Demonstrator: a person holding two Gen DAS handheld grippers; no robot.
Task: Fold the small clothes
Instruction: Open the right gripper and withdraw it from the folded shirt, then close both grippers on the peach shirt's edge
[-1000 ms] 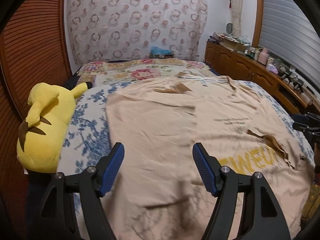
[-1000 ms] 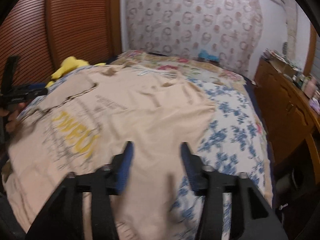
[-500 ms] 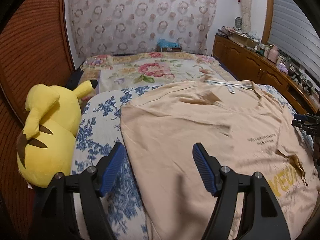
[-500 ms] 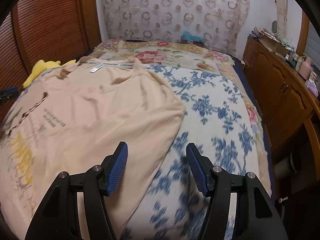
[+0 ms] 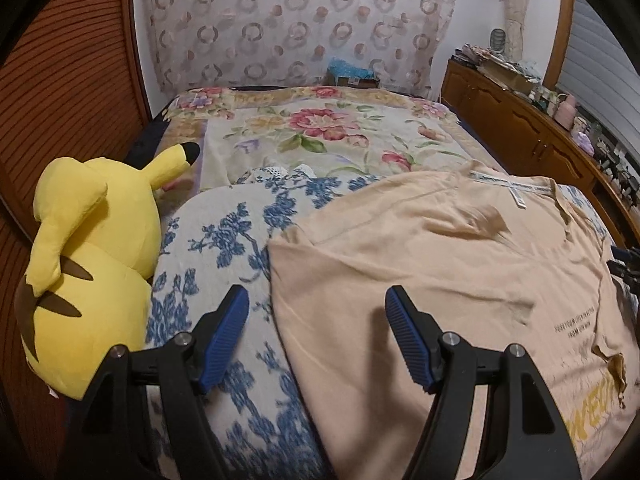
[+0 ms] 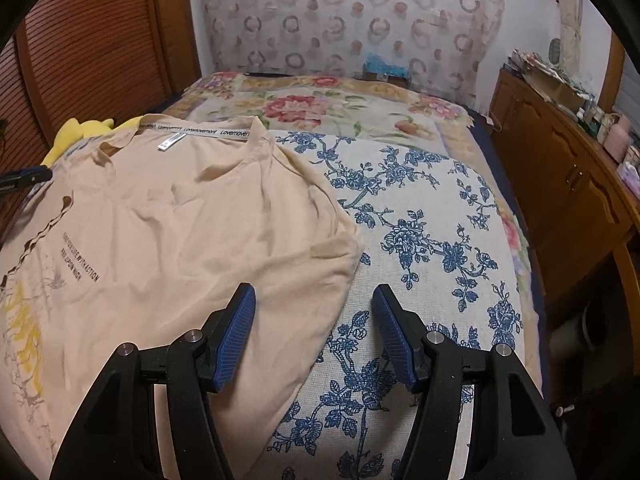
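A beige T-shirt [image 5: 440, 264] lies spread flat on a bed, with yellow lettering near its hem and a white neck label. My left gripper [image 5: 318, 312] hovers open over the shirt's left sleeve edge, one blue pad over the bedspread, the other over the cloth. In the right wrist view the same T-shirt [image 6: 168, 240] fills the left half. My right gripper [image 6: 314, 308] stands open above the right sleeve edge, nothing between its pads. The other gripper's tip [image 6: 24, 176] shows at the far left edge.
The bed carries a white bedspread with blue flowers [image 6: 432, 240] and a floral blanket [image 5: 328, 132] further back. A yellow plush toy [image 5: 88, 248] lies at the bed's left side. A wooden cabinet [image 6: 568, 176] with clutter runs along the right. Slatted wooden doors [image 5: 60, 80] stand at left.
Both grippers have moved outward from the middle of the shirt, the left one to its left sleeve edge, the right one to its right sleeve edge, and lowered slightly. Their jaws stayed open.
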